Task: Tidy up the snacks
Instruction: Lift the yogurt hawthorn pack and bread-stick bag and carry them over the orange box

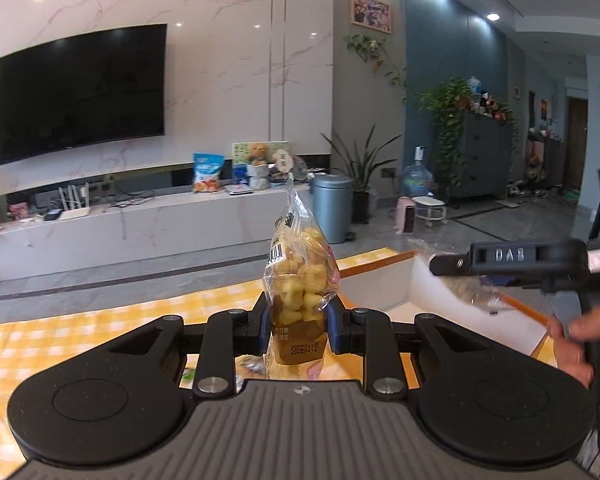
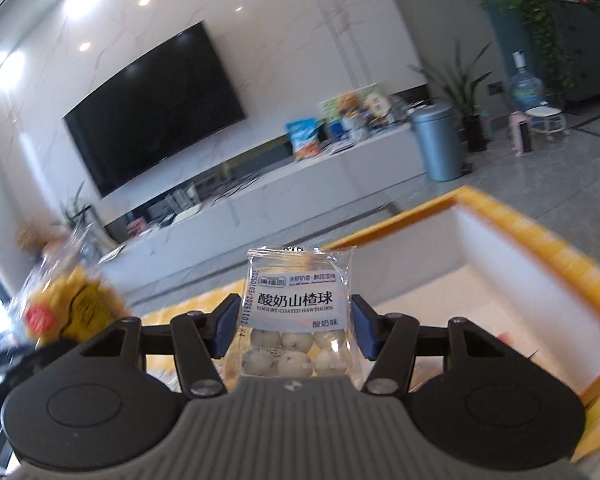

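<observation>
Yellow snack bag (image 1: 300, 280) blurred in right view.

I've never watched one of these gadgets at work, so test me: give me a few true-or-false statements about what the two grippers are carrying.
1. The left gripper is clamped on a clear bag of yellow snacks. True.
2. The right gripper is empty. False: it holds a packet of yogurt-coated hawthorn balls.
3. A white box with an orange rim lies just beyond the right gripper. True.
4. The television on the wall is showing a programme. False: its screen is dark.
</observation>
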The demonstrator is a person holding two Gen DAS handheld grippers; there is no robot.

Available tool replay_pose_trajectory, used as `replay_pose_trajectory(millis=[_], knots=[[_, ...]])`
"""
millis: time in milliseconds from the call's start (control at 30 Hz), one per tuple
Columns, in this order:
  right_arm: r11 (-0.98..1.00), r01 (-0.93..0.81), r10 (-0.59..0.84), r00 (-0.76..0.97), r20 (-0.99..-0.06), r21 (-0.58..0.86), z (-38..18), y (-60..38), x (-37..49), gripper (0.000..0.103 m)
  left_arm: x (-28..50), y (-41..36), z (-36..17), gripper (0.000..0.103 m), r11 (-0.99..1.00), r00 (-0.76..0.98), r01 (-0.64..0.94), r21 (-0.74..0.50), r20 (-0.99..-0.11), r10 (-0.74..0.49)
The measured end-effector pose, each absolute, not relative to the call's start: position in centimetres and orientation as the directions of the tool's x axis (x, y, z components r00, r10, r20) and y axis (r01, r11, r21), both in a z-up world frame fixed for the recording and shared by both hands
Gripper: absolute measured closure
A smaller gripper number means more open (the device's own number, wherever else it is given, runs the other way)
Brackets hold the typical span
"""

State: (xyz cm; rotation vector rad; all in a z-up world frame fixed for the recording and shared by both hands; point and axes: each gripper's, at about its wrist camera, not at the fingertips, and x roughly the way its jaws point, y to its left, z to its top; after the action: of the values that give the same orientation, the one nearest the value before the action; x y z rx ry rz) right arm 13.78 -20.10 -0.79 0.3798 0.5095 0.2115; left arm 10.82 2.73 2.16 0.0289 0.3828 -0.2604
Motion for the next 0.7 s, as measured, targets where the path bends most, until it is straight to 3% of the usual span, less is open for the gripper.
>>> replay_pose_trajectory(millis=[300,567,700], knots=[[0.901,-0.036,0.314,0.743,-0.591,0.432,-3.5,-24.5,23.9,0.046,14.2,0.4,1.1,0.073,0.947,0.874,0.298,-0.117,-0.365,-0.321],[0.905,-0.102,0.376,0.644,-0.666,0.413,-7.6,-23.0,25.5,0.045,16.9,-0.3,-0.4,0.073,0.933,0.845,0.315,-0.173,-0.397,-0.359],[0.894,-0.095,0.397,0.618,-0.678,0.438,-8.3,-22.9,26.1,0.035,17.2,-0.4,-0.8,0.073,0.931,0.837,0.314,-0.184,-0.41,-0.363]])
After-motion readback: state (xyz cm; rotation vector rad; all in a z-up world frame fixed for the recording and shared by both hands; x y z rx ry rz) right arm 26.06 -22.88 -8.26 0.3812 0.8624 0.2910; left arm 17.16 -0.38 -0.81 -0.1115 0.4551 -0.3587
